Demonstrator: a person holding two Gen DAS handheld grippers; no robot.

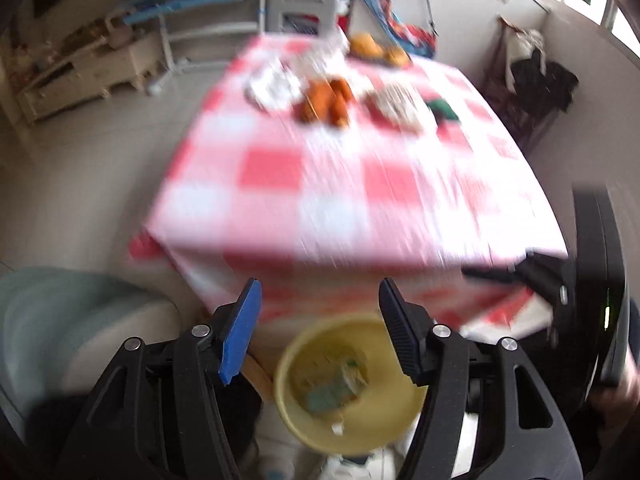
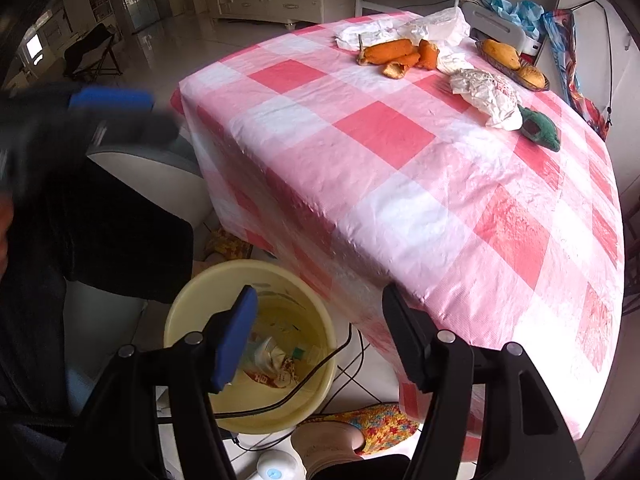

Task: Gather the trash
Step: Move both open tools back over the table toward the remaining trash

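On the red-and-white checked tablecloth [image 2: 384,128] lie orange peels [image 2: 400,56], crumpled white paper [image 2: 484,96], a green scrap [image 2: 540,128] and white tissue [image 2: 364,34]. A yellow bin [image 2: 176,320] stands on the floor by the table's near corner, with wrappers [image 2: 272,360] in it. My right gripper [image 2: 320,288] hovers open over the bin with nothing between its fingers. My left gripper [image 1: 319,282] is open and empty too, above the bin [image 1: 384,420]. The left wrist view is blurred, but the peels [image 1: 328,100] show. In the right wrist view the left gripper [image 2: 132,114] is a blur at the left.
A basket of fruit [image 2: 512,64] and a clear plastic bag [image 2: 440,24] sit at the table's far end. A black cable [image 2: 320,364] crosses the bin's rim. A foot in a patterned slipper [image 2: 372,428] stands beside the bin. A grey seat [image 1: 60,320] is left of it.
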